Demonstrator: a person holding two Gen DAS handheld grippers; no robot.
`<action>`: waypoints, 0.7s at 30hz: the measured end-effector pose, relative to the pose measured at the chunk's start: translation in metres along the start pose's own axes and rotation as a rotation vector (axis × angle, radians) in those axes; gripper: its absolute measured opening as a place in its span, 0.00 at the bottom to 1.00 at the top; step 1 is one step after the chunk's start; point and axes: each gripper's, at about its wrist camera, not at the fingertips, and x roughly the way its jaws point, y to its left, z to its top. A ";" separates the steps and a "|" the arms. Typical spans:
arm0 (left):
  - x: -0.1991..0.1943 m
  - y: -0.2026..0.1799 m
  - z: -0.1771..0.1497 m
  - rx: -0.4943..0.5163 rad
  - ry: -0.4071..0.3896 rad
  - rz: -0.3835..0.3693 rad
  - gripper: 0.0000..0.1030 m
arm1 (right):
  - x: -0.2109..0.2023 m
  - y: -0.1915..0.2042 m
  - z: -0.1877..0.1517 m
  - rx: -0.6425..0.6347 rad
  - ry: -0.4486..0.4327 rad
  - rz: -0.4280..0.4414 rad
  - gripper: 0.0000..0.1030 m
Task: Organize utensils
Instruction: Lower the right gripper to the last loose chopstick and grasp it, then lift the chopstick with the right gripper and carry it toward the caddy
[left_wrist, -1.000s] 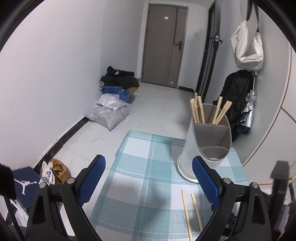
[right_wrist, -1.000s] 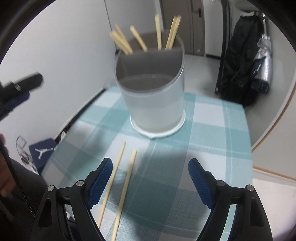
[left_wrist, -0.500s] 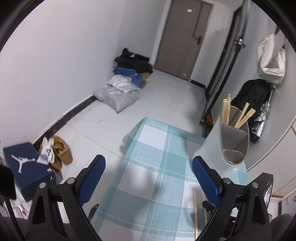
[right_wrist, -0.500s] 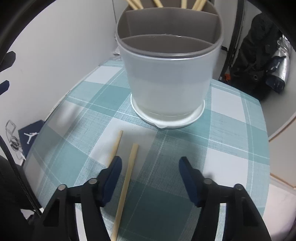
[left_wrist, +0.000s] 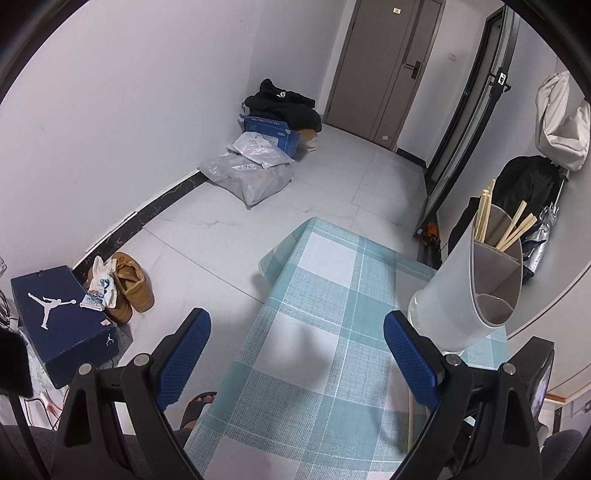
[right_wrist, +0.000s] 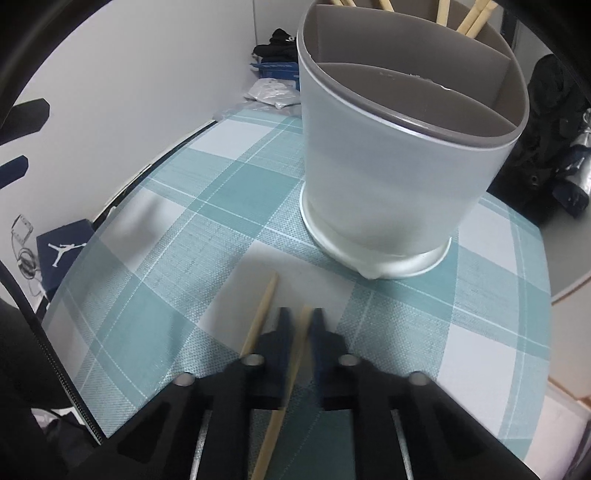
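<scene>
Two chopsticks on the cloth (right_wrist: 207, 206) before the holder (right_wrist: 388, 162): right one (right_wrist: 301, 332) pinched in the just-closed right gripper (right_wrist: 298, 325), left one (right_wrist: 260, 317) loose beside it. Lift straight, tip upright, then drop among the sticks at the holder's back — left gripper (left_wrist: 295, 354) wide, empty.

Right gripper (right_wrist: 300, 325) angled steeply down, blue-padded jaws drawn in to a narrow slit, clamped on one chopstick (right_wrist: 295, 354) running from 12 toward 6 o'clock between them; jaws just closing. Left gripper (left_wrist: 297, 360) tilted down less steeply, jaws spread wide at 9 and 3 o'clock, nothing between the pads (left_wrist: 410, 363).
</scene>
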 end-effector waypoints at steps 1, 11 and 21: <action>0.001 -0.002 0.000 0.006 0.002 0.007 0.90 | 0.000 -0.003 0.000 0.016 0.001 0.015 0.06; 0.006 -0.015 -0.001 0.053 0.014 -0.008 0.90 | -0.012 -0.037 0.002 0.204 -0.005 0.153 0.05; 0.025 -0.042 -0.012 0.140 0.116 -0.051 0.90 | -0.032 -0.076 -0.005 0.391 -0.057 0.277 0.05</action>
